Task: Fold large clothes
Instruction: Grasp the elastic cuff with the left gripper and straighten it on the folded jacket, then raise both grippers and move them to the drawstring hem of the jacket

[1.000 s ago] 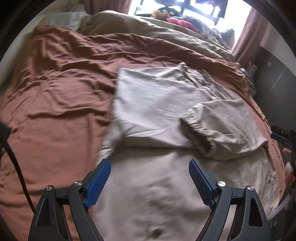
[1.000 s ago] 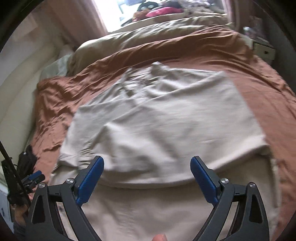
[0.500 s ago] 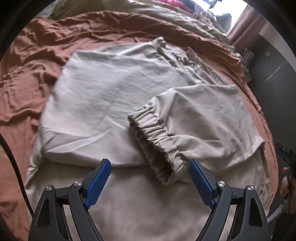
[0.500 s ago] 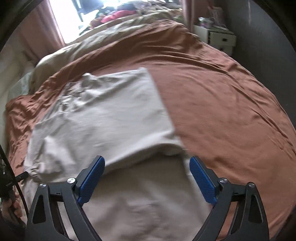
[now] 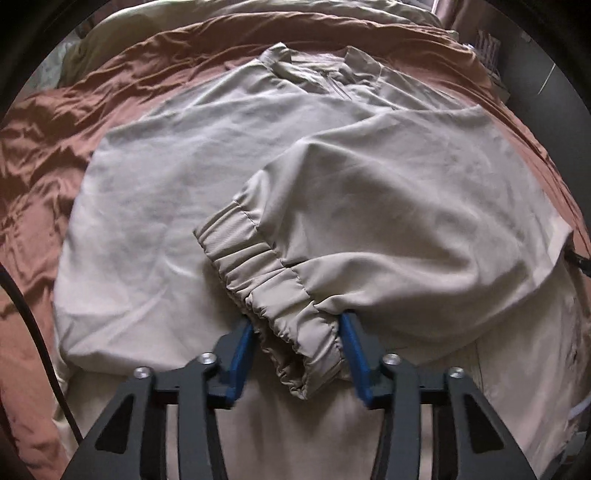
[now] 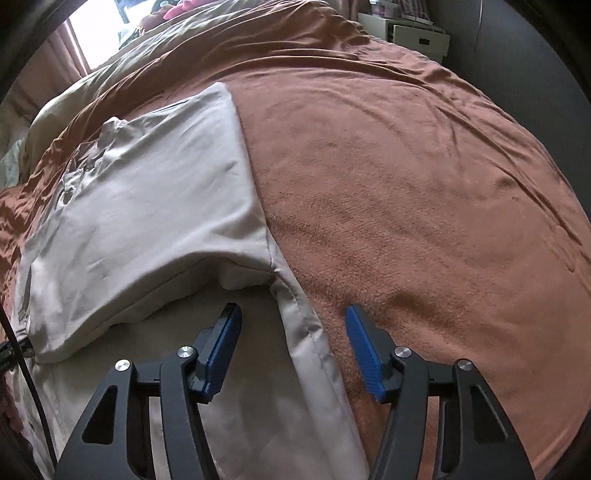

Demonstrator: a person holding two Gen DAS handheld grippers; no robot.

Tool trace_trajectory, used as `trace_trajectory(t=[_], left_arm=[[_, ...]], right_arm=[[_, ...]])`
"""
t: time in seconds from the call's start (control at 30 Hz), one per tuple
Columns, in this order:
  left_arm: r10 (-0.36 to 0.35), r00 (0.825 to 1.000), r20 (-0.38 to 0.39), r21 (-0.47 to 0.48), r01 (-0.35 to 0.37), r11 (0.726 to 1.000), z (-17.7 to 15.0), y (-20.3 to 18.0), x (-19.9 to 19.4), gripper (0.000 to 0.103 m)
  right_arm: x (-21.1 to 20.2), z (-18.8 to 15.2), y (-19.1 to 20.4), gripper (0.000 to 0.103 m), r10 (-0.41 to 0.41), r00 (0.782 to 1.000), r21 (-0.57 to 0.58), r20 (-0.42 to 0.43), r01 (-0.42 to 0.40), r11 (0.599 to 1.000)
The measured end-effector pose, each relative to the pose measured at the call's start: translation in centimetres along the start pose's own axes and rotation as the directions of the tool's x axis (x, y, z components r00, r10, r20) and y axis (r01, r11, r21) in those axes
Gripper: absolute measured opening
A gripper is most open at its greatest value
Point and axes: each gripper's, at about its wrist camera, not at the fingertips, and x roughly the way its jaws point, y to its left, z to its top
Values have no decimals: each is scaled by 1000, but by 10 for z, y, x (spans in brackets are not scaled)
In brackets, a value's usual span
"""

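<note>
A large beige jacket (image 5: pixel 177 192) lies spread on the brown bedspread (image 5: pixel 40 158), both sleeves folded across its body. The elastic cuff (image 5: pixel 258 273) of the right sleeve lies on top in the left wrist view. My left gripper (image 5: pixel 297 332) is open, its blue pads on either side of the cuff's near end. In the right wrist view the jacket (image 6: pixel 140 206) fills the left half. My right gripper (image 6: pixel 291 328) is open and straddles the jacket's right side edge (image 6: pixel 310 343), low over the bed.
The brown bedspread (image 6: pixel 424 206) stretches wide to the right of the jacket. A beige duvet (image 6: pixel 155 48) lies bunched at the far end near the window. A white cabinet (image 6: pixel 417 33) stands beyond the bed's far right corner. A black cable (image 5: pixel 33 325) hangs at the left.
My left gripper has moved forward and down onto the sleeve cuff and narrowed its opening. My right gripper has swung right to the jacket's side edge, dropped lower and narrowed its opening.
</note>
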Motion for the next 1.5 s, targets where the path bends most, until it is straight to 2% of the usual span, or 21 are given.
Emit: trace_trajectory(t=[0.13,0.17,0.33,0.43,0.5,0.57,0.63,0.73,0.8,0.87,1.0,1.1,1.23,1.27,1.33,1.4,1.43,1.5], left_arm=[[32,999,13,-12,-31,999,14,11,-10,25],[44,999,15,-12,-44,999,18,13,-12,18],[48,999,-5,-6,-48,999,25,22,-3,18],[60,998,-9,-5,-60,998,19,24,7,25],[56,998,-2,-16,-56,998,16,26,8,33],[43,999,8,-27,-43,999,14,27,3,37],[21,1000,9,-30,-21,999,12,30,-5,40],[-6,999,53,-46,8,999,7,38,-29,53],[-14,996,90,-54,19,998,1,43,-44,66],[-22,992,128,-58,30,998,-6,48,-61,74],[-43,980,192,-65,56,996,-26,60,-93,76],[-83,966,244,-67,102,993,-44,66,-118,76],[-71,930,362,-42,92,995,-73,70,-161,77],[-67,916,395,-43,91,995,-83,72,-173,80],[-56,888,456,-48,87,995,-100,75,-194,89],[-67,843,534,-30,99,995,-122,77,-214,95],[-72,817,573,-12,96,995,-135,77,-225,97],[-28,777,629,-4,39,999,-160,73,-243,102]], right_arm=[[3,7,-5,57,5,1000,12,13,-5,1000],[3,9,-7,57,6,1000,14,15,-6,1000],[15,12,-10,57,-12,1000,0,12,12,1000],[20,13,-16,54,-15,1000,31,18,15,999],[21,13,-19,54,-6,1000,56,17,5,998],[18,13,-16,54,-11,1000,49,14,10,999],[12,11,-14,54,19,1000,45,5,-19,999],[-6,5,-15,54,61,998,35,26,-62,997],[-21,-2,-9,54,60,997,-28,54,-59,998],[-35,-11,-3,54,60,995,-80,77,-54,995],[-62,-32,0,54,91,991,-129,98,-78,989],[-83,-48,1,55,103,987,-158,124,-83,984],[-117,-71,1,55,143,975,-180,171,-111,977],[-128,-80,-1,55,146,972,-185,183,-112,976],[-146,-94,-5,62,152,964,-197,219,-109,974],[-165,-110,-9,85,141,953,-210,266,-85,974],[-173,-118,-11,87,136,949,-216,286,-75,974],[-187,-136,-16,88,143,939,-226,312,-73,971]])
